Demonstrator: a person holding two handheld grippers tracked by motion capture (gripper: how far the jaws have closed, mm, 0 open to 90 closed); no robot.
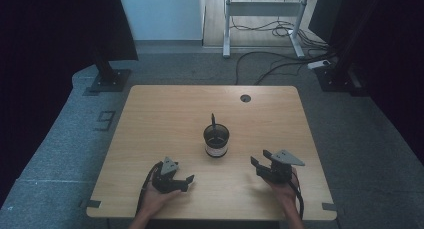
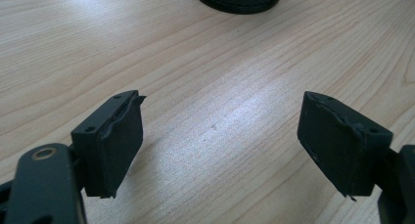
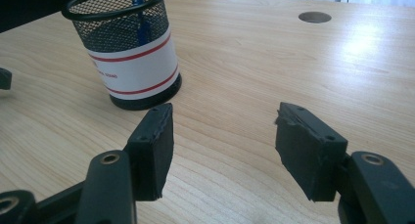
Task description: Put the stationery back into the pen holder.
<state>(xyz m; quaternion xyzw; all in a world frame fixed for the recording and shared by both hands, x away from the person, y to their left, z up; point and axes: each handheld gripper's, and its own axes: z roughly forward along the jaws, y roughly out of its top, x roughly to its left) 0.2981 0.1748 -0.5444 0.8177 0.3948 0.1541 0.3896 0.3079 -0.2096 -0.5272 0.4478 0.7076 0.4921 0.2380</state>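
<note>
Black wire-mesh pen cup (image 1: 216,140) with a white label stands mid-desk (image 1: 150,129) and holds one pen (image 1: 213,121). Left tool (image 1: 187,181) and right tool (image 1: 260,162) wait near the front edge, jaws apart and empty, probably aimed at the cup.

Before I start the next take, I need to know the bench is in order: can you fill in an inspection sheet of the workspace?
Surface: wooden table, bare wood around the cup; round hole near its far edge.
Job's things: black mesh pen cup with a white, red-striped label, upright mid-table; a pen stands in it.
Clutter: nothing seen.
Grippers: left gripper and right gripper low at the near edge, either side of the cup; fingers apart, nothing between them.
Cables: gripper cable trails off the near edge; loose floor cables beyond the table.
Surroundings: grey carpet, stand base, desk frame.
</note>
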